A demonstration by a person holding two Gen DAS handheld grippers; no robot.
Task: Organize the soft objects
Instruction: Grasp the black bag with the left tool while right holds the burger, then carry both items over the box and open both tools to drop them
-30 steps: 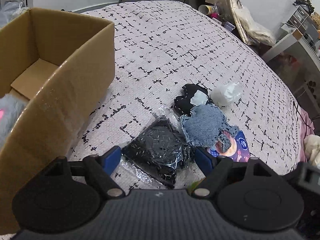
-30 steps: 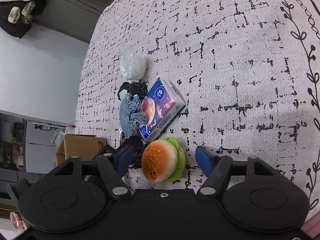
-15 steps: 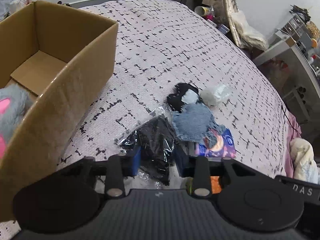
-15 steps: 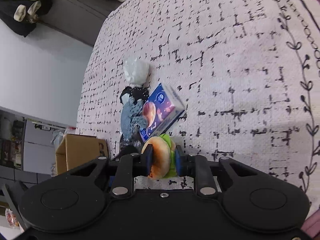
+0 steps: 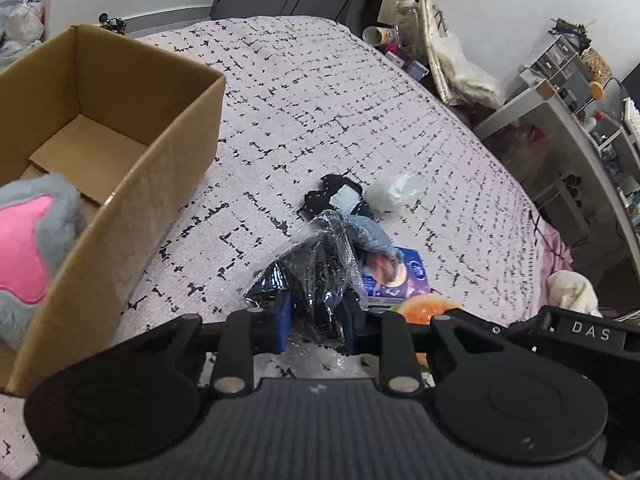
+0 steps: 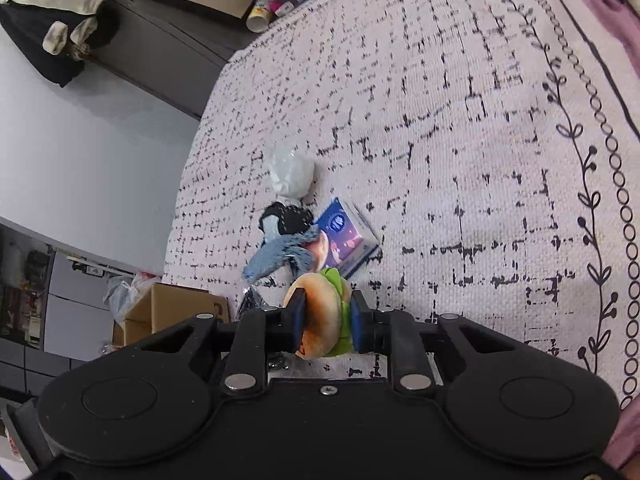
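My left gripper is shut on a black garment in a clear plastic bag and holds it just above the bed. My right gripper is shut on a plush burger, orange bun with green lettuce, lifted off the bed; the burger also shows in the left wrist view. A scrap of blue denim, a blue tissue pack, a black cloth and a white plastic wad lie on the bedspread. An open cardboard box stands to the left.
A grey and pink plush sits in the box's near end. The patterned bedspread stretches beyond the pile. Shelves and clutter stand past the bed's right edge.
Both grippers closed from open: the left on the bagged black garment, the right on the plush burger. Both objects have since been lifted off the bed, and the denim shifted.
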